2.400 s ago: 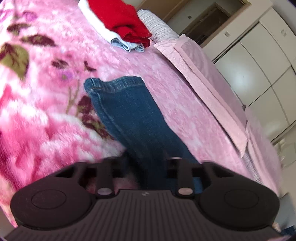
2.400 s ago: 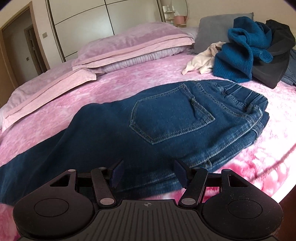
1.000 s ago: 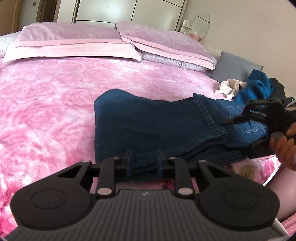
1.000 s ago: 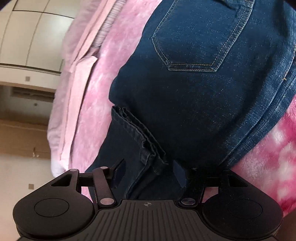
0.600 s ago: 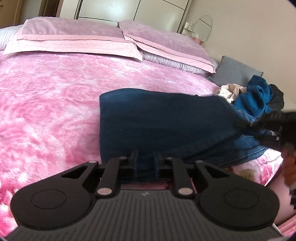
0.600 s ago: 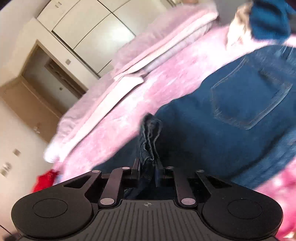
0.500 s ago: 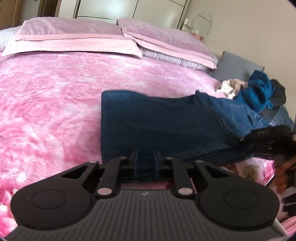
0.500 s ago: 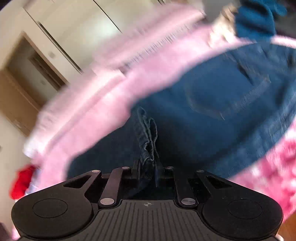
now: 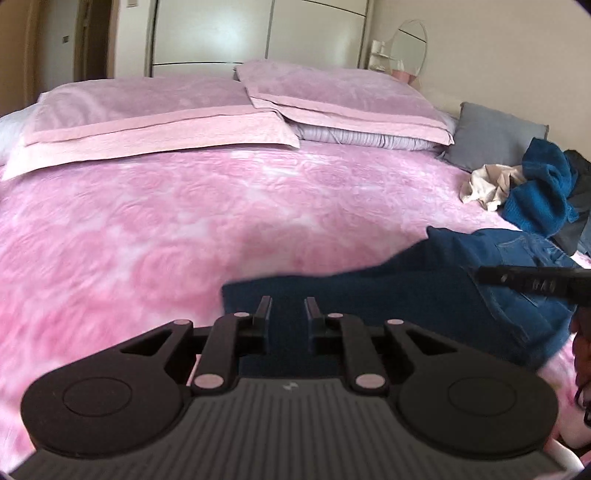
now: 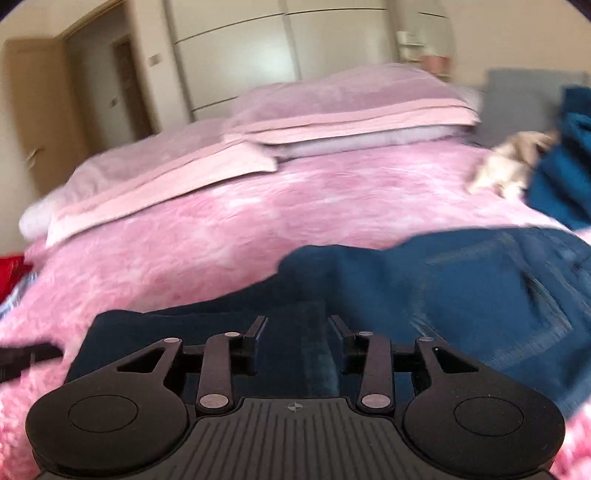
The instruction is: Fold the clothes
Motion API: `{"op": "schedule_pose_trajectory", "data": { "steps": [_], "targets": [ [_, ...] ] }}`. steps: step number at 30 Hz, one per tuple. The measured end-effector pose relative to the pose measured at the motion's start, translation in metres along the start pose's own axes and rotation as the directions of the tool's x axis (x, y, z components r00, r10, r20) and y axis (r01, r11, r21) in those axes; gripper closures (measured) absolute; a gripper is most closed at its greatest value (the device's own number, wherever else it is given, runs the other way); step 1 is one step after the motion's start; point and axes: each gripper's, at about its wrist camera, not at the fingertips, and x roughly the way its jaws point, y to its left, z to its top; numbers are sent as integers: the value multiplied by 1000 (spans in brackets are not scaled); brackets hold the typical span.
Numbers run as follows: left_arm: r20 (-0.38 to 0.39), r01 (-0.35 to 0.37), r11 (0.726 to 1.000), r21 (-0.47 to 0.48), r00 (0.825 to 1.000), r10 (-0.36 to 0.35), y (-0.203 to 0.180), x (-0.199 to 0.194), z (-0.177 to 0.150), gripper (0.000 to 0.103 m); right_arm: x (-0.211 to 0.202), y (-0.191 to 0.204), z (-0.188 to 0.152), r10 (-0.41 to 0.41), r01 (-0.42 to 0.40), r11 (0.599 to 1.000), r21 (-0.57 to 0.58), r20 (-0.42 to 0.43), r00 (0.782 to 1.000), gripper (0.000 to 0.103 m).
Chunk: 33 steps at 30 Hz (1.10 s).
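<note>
L tongs (image 9: 287,308) parted over folded jeans (image 9: 406,291) on pink bedspread (image 9: 184,229).

Ahead of claws: bare pink bedspread (image 9: 184,229), passable.
Far ahead: pillows (image 9: 166,118) block.
Right: clothes pile (image 9: 535,192) blocks.

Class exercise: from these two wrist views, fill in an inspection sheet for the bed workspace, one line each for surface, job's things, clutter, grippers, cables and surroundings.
Surface: pink rose-patterned bedspread, mostly bare.
Job's things: dark blue denim jeans lying folded near the front edge, back pocket showing in the right wrist view.
Clutter: heap of unfolded clothes with a teal knitted sweater and a cream garment; red cloth at the far left edge.
Grippers: left gripper open over the jeans, gripping nothing; right gripper open over the jeans, gripping nothing.
Cables: nothing seen.
Surroundings: pink pillows, grey cushion, cream wardrobe doors, round mirror.
</note>
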Motion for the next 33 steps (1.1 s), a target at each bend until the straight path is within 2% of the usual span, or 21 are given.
{"op": "schedule_pose_trajectory", "data": {
  "steps": [3, 5, 7, 9, 12, 14, 16, 18, 21, 23, 25, 28, 31, 33],
  "targets": [
    [-16, -24, 1000, 19, 1000, 24, 0, 30, 6, 89, 34, 11, 2, -37, 38, 996, -83, 5, 999, 65],
    [-27, -39, 999, 32, 999, 40, 0, 50, 10, 89, 56, 9, -9, -59, 54, 992, -112, -47, 997, 65],
    [-37, -55, 997, 45, 998, 56, -1, 70, 14, 88, 69, 10, -24, -81, 71, 981, -179, -51, 995, 65],
    [-32, -54, 998, 43, 998, 55, -3, 54, 7, 88, 75, 6, -25, -82, 68, 979, -192, -62, 995, 65],
    [-25, -52, 998, 40, 998, 53, -6, 30, -3, 90, 72, -9, -15, -37, 23, 990, -136, -102, 994, 65],
    [-21, -51, 998, 39, 998, 52, -8, 15, -10, 92, 55, -16, -6, -15, 8, 997, -71, -99, 995, 65],
    [-16, -50, 998, 37, 999, 51, -10, -1, -17, 93, 20, -17, -4, 4, -6, 999, -32, -56, 998, 65],
    [-11, -49, 998, 35, 999, 50, -13, -17, -24, 93, -15, -11, -8, 17, -18, 999, -46, -20, 1000, 65],
    [-5, -48, 998, 32, 999, 48, -16, -40, -34, 93, -44, 0, -27, 28, -32, 995, -96, -38, 999, 65],
    [-60, -69, 997, 38, 996, 71, -20, -34, -54, 92, -41, 8, -44, 8, -24, 988, -153, -101, 995, 65],
    [-40, -94, 995, 25, 995, 95, -24, -35, -59, 92, -39, 16, -54, -23, 0, 974, -227, -98, 995, 65],
    [-67, -130, 991, -17, 990, 128, -31, -45, -47, 93, -49, 23, -43, -38, 10, 974, -228, -117, 992, 65],
    [-106, -151, 988, -33, 983, 147, -43, -52, -46, 92, -72, 23, -45, -19, 2, 978, -211, -80, 997, 65],
    [-118, -191, 981, -15, 975, 188, -52, -52, -50, 92, -60, 17, -55, -25, -11, 981, -194, -181, 983, 65]
  ]
}}
